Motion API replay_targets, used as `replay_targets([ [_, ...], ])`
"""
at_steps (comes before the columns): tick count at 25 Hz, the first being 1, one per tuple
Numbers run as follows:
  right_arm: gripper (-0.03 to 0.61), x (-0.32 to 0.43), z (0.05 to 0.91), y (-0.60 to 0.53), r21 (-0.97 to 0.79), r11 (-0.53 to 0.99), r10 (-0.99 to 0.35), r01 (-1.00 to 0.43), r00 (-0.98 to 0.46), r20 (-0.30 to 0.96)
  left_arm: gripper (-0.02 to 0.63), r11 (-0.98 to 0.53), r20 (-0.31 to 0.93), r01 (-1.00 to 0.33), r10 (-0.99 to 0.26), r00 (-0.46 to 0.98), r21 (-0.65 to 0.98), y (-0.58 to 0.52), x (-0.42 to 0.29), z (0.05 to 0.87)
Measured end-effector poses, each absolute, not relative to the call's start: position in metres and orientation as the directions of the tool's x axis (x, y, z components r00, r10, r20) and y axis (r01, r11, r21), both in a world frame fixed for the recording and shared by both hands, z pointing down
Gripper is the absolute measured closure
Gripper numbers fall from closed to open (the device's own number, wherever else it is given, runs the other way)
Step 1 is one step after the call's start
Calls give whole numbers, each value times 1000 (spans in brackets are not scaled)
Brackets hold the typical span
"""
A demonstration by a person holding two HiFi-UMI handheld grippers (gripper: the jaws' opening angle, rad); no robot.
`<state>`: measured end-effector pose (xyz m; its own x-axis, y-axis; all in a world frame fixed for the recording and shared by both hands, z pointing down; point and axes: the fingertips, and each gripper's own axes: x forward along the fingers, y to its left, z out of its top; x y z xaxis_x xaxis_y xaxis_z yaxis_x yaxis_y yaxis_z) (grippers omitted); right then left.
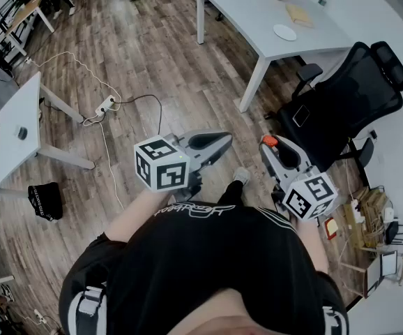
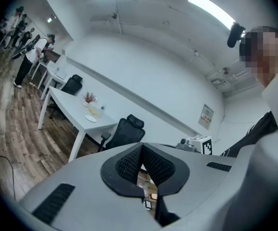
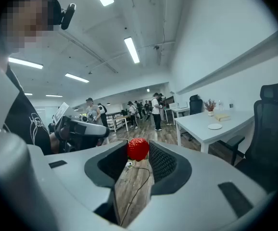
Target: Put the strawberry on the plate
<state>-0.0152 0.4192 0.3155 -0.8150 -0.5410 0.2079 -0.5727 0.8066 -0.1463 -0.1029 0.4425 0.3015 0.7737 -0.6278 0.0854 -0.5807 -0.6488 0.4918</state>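
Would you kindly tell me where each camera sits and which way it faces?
Head view: on the person's head, facing steeply down at the floor; shows black shirt, left tool, right tool.
Left gripper view: on the shut, empty left tool, facing the white table and wall; black shirt at right.
Right gripper view: on the right tool gripping the strawberry, facing down the room; black shirt at left.
Shared: all three show the plate on that table.

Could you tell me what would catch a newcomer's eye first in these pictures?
The bright red strawberry pinched between the tips of the right hand-held gripper stands out first, held in mid-air above the wooden floor. Next comes the small white plate on the white table across the room, well apart from it. The left hand-held gripper is shut and empty.
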Motion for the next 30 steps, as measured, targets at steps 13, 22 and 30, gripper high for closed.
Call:
replay_targets([
  [13, 445, 2, 312, 390, -150, 792, -566, -592, -804, 182, 607, -685, 88, -561, -595, 799, 464, 415, -79, 296],
  [22, 445, 9, 318, 346, -163, 794, -562, -585, -810, 168, 607, -674, 105, -567, -596, 796, 474, 369, -70, 305],
  [30, 445, 35, 334, 274, -212, 779, -564, -590, -808, 173, 607, -662, 148, -564, -575, 805, 494, 295, -44, 320],
])
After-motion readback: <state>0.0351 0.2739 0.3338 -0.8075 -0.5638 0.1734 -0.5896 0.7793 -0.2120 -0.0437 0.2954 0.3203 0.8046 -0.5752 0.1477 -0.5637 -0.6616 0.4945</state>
